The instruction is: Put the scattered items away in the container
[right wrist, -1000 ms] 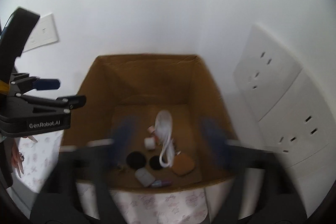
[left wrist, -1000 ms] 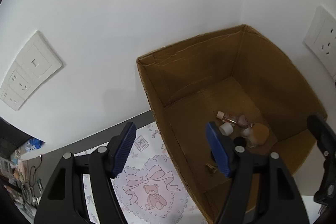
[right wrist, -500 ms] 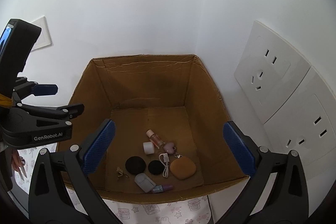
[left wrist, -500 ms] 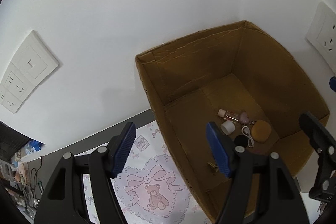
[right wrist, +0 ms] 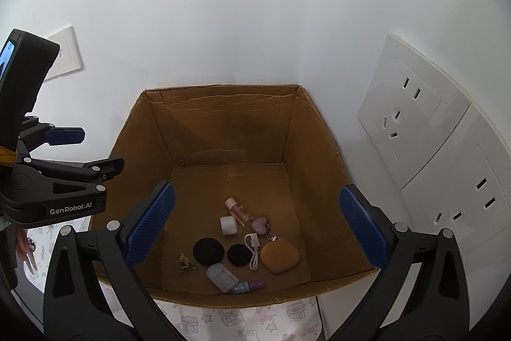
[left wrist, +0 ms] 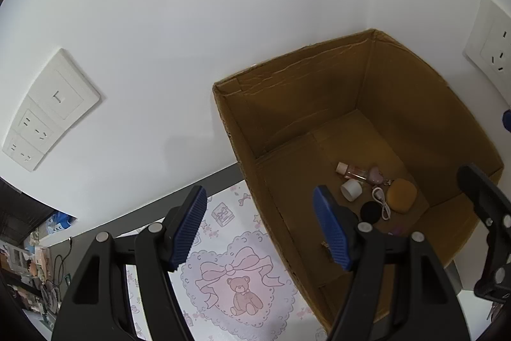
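A: Cardboard box (right wrist: pixel 230 123), open-topped, stands in the wall corner on a table under a bear-print cloth (left wrist: pixel 236 280). Inside lie a small bottle (right wrist: pixel 238 210), white cap (right wrist: pixel 228 225), two black pads (right wrist: pixel 208 250), a white cable (right wrist: pixel 252 248), an orange sponge (right wrist: pixel 280 255) and a few smaller bits.

B: And the tongs?

A: Both gape with nothing between the pads. The right tongs (right wrist: pixel 255 229) hang over the box mouth, pointing down at the pile; the left tongs (left wrist: pixel 258 232) straddle the box's near wall, half over the cloth.

B: Why clustered at the front?

A: Likely dropped from this side. No loose item shows on the cloth, so tidying looks nearly done.
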